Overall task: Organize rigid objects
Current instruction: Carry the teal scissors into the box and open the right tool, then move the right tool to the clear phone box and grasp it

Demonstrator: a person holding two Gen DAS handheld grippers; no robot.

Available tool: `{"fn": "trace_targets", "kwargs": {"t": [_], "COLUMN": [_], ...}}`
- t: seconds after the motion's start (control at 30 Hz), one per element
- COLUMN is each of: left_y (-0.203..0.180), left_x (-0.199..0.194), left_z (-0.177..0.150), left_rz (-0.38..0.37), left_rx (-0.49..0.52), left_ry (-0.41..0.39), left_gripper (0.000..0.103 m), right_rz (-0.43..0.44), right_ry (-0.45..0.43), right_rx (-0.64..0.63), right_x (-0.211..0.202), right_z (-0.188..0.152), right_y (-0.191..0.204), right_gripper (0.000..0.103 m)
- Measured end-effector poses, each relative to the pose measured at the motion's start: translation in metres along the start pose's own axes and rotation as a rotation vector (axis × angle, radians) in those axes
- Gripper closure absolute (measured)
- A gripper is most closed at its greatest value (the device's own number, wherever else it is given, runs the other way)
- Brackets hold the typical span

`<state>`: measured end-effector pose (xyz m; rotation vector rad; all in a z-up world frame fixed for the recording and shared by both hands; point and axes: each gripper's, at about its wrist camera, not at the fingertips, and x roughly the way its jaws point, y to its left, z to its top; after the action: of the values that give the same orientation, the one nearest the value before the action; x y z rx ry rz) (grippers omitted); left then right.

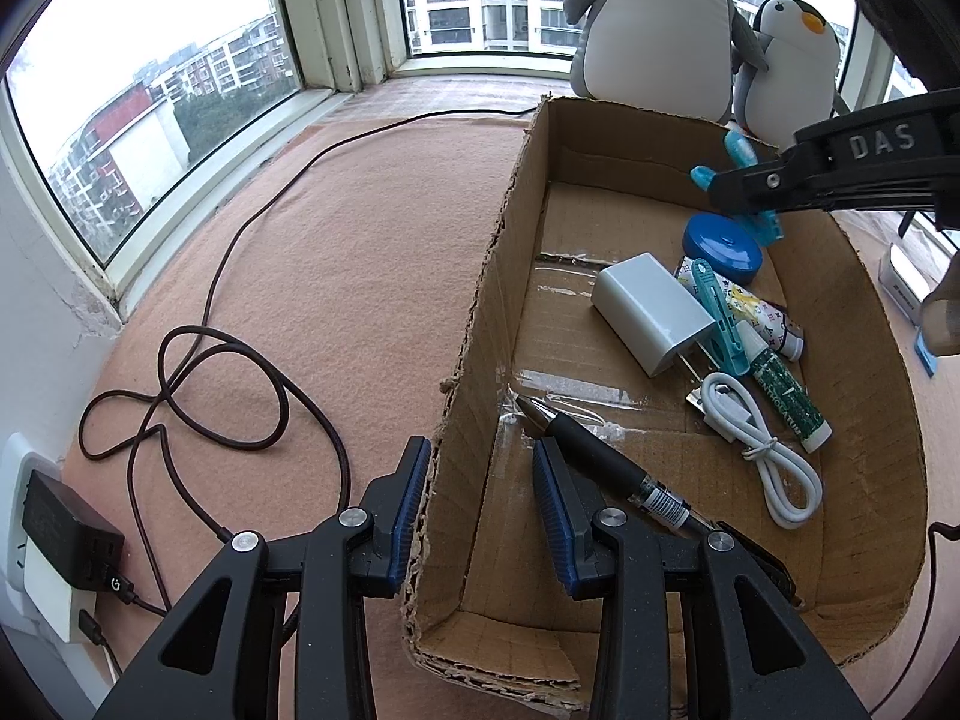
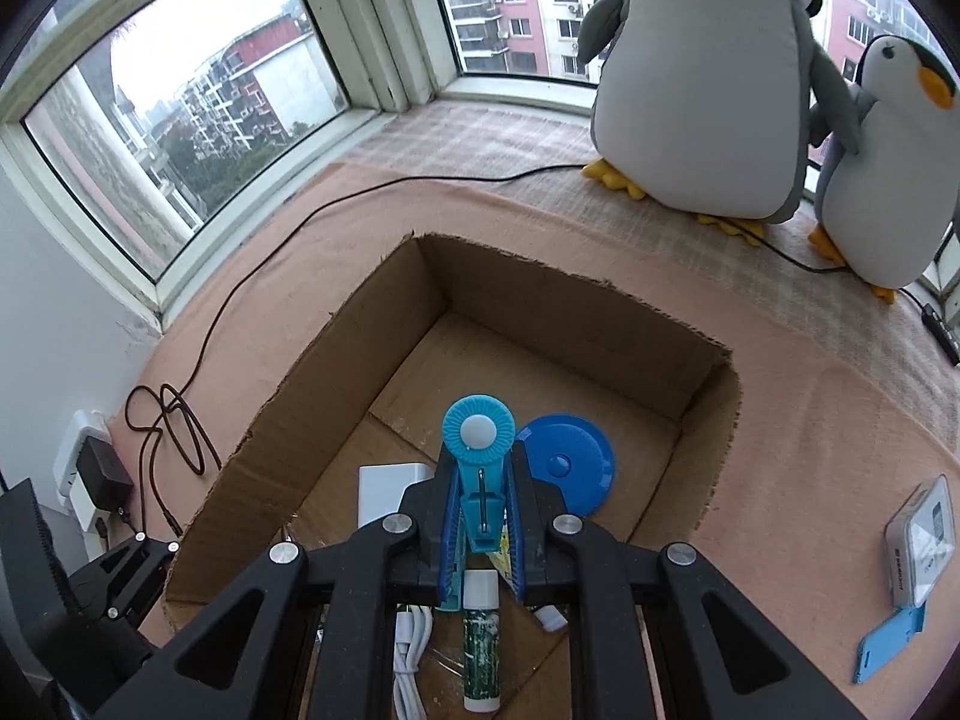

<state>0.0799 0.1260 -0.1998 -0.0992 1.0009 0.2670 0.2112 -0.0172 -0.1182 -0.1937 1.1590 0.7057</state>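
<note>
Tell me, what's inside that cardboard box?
Inside the box: a white charger, blue disc, teal clip, green tube, white cable and black pen. A patterned item beneath the clip is mostly covered.

The left hand-held gripper (image 1: 483, 474) is angled steeply downward, its jaws closed astride the cardboard box wall (image 1: 474, 324) — one finger on each side. The right hand-held gripper (image 2: 480, 516) is also pitched down, clamped on a blue clip (image 2: 478, 468) — held over the box interior.
</note>
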Motion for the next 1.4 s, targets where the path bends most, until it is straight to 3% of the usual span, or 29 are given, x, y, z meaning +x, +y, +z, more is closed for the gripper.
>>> {"fn": "trace_targets", "kwargs": {"t": [0.4, 0.47, 0.53, 0.8, 1.03, 1.4], "left_y": [0.0, 0.0, 0.001, 0.0, 0.001, -0.001], "left_x": [0.0, 0.0, 0.0, 0.0, 0.0, 0.0], "left_z": [0.0, 0.0, 0.0, -0.001, -0.001, 0.0], "left_rz": [-0.001, 0.0, -0.001, 0.0, -0.003, 0.002], "left_rx": [0.0, 0.001, 0.0, 0.001, 0.0, 0.01], "left_ry": [0.0, 0.0, 0.0, -0.002, -0.002, -0.001], "left_gripper": [0.065, 0.065, 0.065, 0.065, 0.065, 0.065], "right_rz": [-0.006, -0.01, -0.03, -0.031, -0.03, -0.097], "right_ry": [0.008, 0.005, -0.021, -0.035, -0.085, -0.162], "right_rx": [-0.009, -0.012, -0.024, -0.023, 0.032, 0.22], "right_x": [0.007, 0.006, 0.002, -0.005, -0.04, -0.103], "right_z": [0.007, 0.007, 0.007, 0.005, -0.012, -0.073], "right_y": [-0.001, 0.001, 0.003, 0.003, -0.009, -0.104], "right_gripper": [0.087, 0.057, 0.047, 0.047, 0.047, 0.04]}}
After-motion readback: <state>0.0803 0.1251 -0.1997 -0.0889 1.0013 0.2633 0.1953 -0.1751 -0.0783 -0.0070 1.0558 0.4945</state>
